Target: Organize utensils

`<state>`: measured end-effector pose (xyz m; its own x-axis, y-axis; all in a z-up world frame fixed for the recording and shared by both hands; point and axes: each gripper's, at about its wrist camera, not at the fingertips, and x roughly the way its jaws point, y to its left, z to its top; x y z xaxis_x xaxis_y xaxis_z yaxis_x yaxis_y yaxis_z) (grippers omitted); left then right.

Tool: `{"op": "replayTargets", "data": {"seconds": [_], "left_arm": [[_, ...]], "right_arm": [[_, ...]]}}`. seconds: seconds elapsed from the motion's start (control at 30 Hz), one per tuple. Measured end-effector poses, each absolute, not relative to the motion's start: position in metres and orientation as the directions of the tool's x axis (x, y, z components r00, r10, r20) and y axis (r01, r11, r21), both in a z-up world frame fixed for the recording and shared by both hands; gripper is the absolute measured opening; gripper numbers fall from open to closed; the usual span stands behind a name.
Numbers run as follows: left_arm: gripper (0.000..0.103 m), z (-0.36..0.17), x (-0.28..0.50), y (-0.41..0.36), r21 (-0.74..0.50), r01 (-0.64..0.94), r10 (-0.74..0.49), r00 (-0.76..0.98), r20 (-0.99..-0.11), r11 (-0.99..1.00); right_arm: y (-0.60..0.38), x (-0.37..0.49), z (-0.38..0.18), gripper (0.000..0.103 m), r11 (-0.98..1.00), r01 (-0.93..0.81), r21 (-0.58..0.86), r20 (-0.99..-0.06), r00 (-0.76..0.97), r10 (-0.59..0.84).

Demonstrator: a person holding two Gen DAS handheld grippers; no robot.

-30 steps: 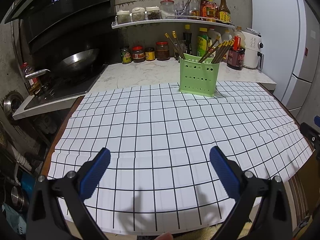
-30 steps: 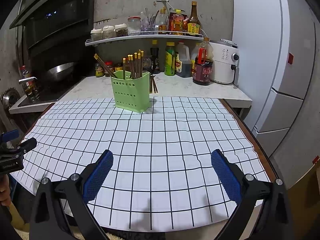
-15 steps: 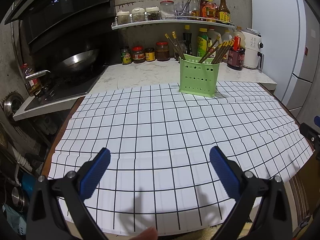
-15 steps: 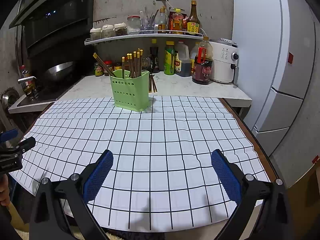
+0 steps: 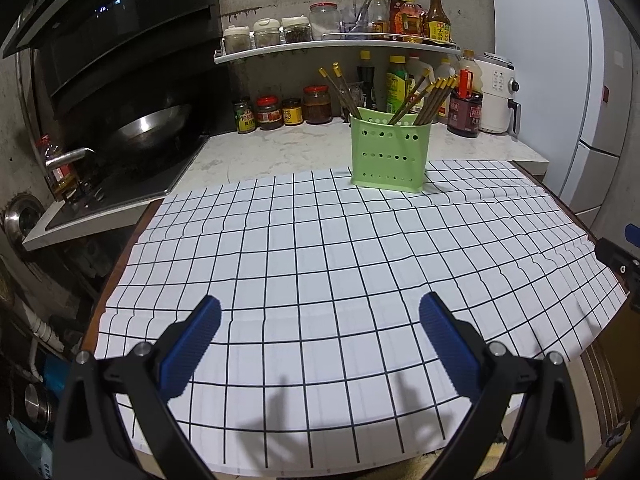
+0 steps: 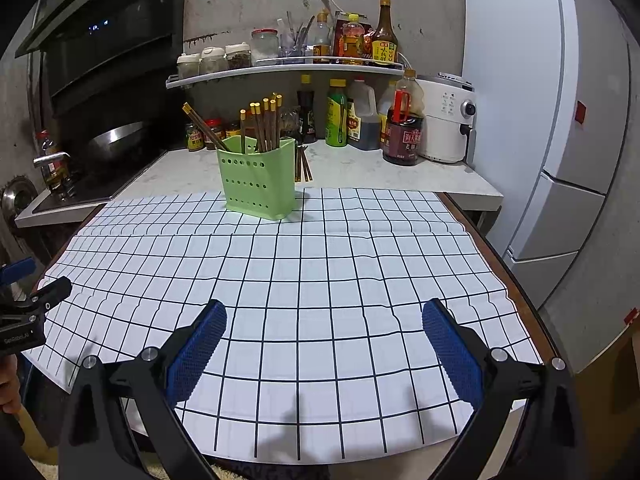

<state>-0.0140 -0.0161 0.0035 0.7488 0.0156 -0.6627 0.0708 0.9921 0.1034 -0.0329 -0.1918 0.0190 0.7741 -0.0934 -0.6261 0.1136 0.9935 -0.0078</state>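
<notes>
A green perforated utensil holder (image 5: 387,150) (image 6: 258,178) stands at the far edge of the white grid cloth (image 5: 320,264) (image 6: 304,272). Several brown chopsticks with gold tips (image 5: 430,98) (image 6: 266,126) stick up out of it. A few more chopsticks (image 6: 303,164) lie on the counter just behind the holder. My left gripper (image 5: 318,322) hovers open over the near edge of the cloth, holding nothing. My right gripper (image 6: 324,326) is likewise open and empty near the front. Each gripper's tip shows at the side of the other's view.
A marble counter (image 5: 280,152) behind the cloth carries sauce bottles and jars (image 6: 340,120), a white appliance (image 6: 446,120) and a shelf of jars (image 5: 280,36). A wok on a stove (image 5: 148,128) lies left. A fridge (image 6: 560,120) stands right.
Both views have shifted only slightly; the grippers stay open over the near cloth. A fingertip seen at the bottom of the left view has gone out of sight.
</notes>
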Motion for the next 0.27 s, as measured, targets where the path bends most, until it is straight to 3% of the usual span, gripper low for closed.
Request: {"op": "replayTargets", "data": {"seconds": [0.27], "left_arm": [[0.097,-0.008,0.005,-0.003,0.064,0.040,0.016,0.714,-0.700,0.997]], "right_arm": [[-0.199,-0.013,0.008,0.097,0.993,0.122,0.000,-0.648,0.756,-0.093]]}}
